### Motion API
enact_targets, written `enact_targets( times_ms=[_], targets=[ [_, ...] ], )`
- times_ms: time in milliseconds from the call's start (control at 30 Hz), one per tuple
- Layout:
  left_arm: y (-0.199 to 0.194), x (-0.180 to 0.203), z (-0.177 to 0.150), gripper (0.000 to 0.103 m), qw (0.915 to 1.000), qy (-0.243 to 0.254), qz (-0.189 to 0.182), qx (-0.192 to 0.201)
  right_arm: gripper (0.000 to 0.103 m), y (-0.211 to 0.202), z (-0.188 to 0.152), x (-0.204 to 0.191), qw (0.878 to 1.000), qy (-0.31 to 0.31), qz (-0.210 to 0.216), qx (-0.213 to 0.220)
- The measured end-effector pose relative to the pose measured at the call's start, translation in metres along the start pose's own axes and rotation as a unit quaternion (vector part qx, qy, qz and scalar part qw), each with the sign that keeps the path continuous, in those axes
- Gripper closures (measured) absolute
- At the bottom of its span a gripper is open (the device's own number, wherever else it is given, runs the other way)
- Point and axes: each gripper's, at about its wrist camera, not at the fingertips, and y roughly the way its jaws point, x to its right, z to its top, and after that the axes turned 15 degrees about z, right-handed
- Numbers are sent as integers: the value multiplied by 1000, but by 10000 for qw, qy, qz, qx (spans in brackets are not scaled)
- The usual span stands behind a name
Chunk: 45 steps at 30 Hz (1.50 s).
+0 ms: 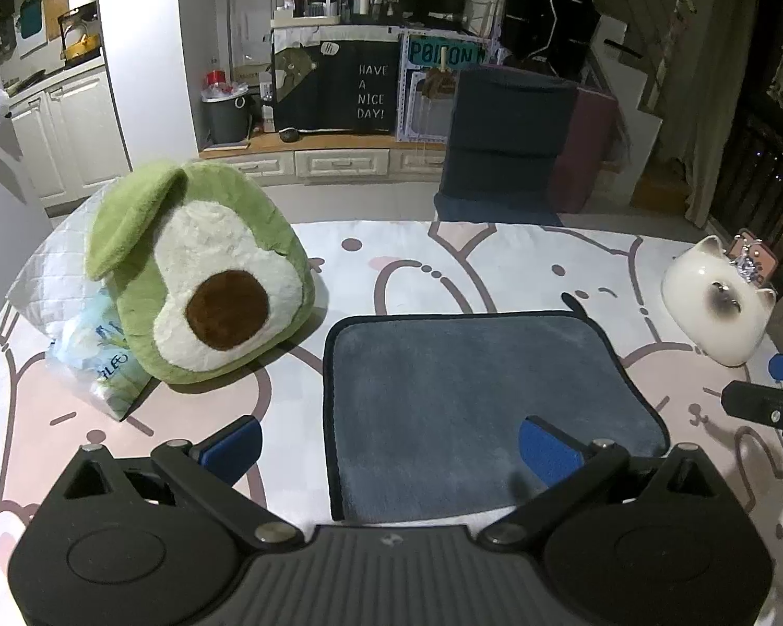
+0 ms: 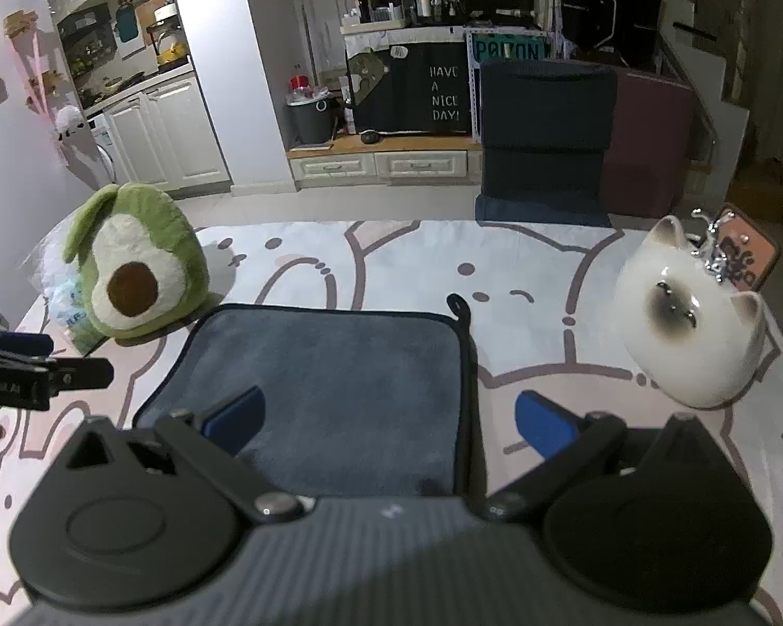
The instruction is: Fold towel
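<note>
A grey-blue towel [image 1: 475, 396] with a dark hem lies flat on the patterned table; it also shows in the right wrist view [image 2: 334, 386]. A small hanging loop [image 2: 459, 308] sticks out at its far right corner. My left gripper [image 1: 391, 448] is open and empty, straddling the towel's near left edge, with its right fingertip [image 1: 545, 446] over the cloth. My right gripper [image 2: 391, 422] is open and empty, straddling the near right edge, with its left fingertip [image 2: 237, 417] over the cloth.
A green avocado plush [image 1: 203, 281] leans on a white pillow [image 1: 52, 271] and a plastic bag [image 1: 99, 360] at the left. A white cat-shaped ceramic [image 2: 689, 323] stands at the right, with a pink item [image 2: 746, 250] behind it. A dark chair [image 2: 545, 141] stands beyond the table.
</note>
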Motion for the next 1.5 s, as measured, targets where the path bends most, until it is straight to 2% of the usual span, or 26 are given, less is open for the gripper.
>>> enact_targets(
  times_ms=[1100, 1500],
  targets=[
    [-108, -2, -54, 0, 9991, 12, -72, 418, 0, -90, -48, -44, 9991, -72, 83, 406],
    [-145, -6, -79, 0, 9968, 46, -138, 783, 0, -125, -76, -59, 9975, -286, 39, 640]
  ],
)
